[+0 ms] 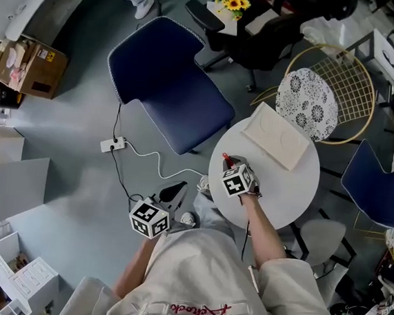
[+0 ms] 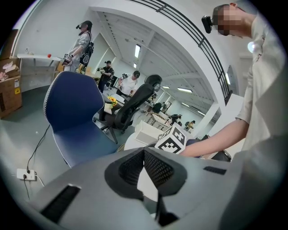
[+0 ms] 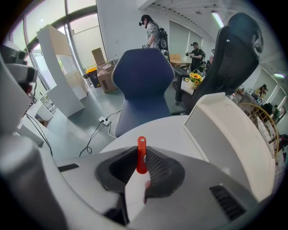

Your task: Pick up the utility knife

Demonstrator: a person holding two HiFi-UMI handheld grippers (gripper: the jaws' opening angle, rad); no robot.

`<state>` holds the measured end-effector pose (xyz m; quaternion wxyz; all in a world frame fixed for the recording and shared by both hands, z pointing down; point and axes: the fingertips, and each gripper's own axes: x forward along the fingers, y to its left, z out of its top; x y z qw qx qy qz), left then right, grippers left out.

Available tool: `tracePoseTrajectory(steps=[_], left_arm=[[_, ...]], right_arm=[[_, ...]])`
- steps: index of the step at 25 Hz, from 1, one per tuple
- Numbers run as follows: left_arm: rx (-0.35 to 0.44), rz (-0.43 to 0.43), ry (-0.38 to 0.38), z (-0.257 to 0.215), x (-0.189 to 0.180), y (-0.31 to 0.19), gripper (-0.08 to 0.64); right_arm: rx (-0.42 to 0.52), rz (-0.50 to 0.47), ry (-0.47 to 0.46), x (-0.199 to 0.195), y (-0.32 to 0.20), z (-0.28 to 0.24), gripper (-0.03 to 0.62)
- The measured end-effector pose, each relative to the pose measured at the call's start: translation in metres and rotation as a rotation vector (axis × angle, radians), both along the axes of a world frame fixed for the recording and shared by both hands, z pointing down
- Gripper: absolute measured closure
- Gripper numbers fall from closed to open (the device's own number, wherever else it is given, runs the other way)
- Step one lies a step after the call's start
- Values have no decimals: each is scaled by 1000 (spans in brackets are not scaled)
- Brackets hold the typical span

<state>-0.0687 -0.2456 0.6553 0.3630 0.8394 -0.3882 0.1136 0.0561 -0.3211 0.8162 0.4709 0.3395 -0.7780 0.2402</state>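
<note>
The utility knife [image 3: 141, 155] has a red slider end and a white body. It stands between the pads of my right gripper [image 3: 142, 158], which is shut on it over the round white table [image 3: 166, 130]. From the head view the knife's red tip [image 1: 226, 159] pokes out ahead of my right gripper [image 1: 231, 166] near the table's left edge. My left gripper [image 1: 176, 189] hangs off the table beside my body, above the floor. In its own view my left gripper [image 2: 144, 152] has its pads meeting at the tips with nothing between them.
A white rectangular box [image 1: 277, 135] lies on the table [image 1: 294, 190] just beyond the knife. A dark blue chair [image 1: 169, 81] stands to the left, and a power strip with its cable [image 1: 113, 143] lies on the floor. Wire chairs and another blue chair [image 1: 378, 184] crowd the right.
</note>
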Motion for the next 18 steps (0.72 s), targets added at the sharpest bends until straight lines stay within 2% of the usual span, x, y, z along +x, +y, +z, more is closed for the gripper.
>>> tracePoseTrajectory(steps=[8, 18], left_arm=[[65, 37, 13, -16, 17, -7, 546], [203, 48, 27, -54, 32, -36, 548]], right_arm=[[132, 29, -20, 7, 4, -54, 528], [324, 37, -43, 12, 11, -138, 527]])
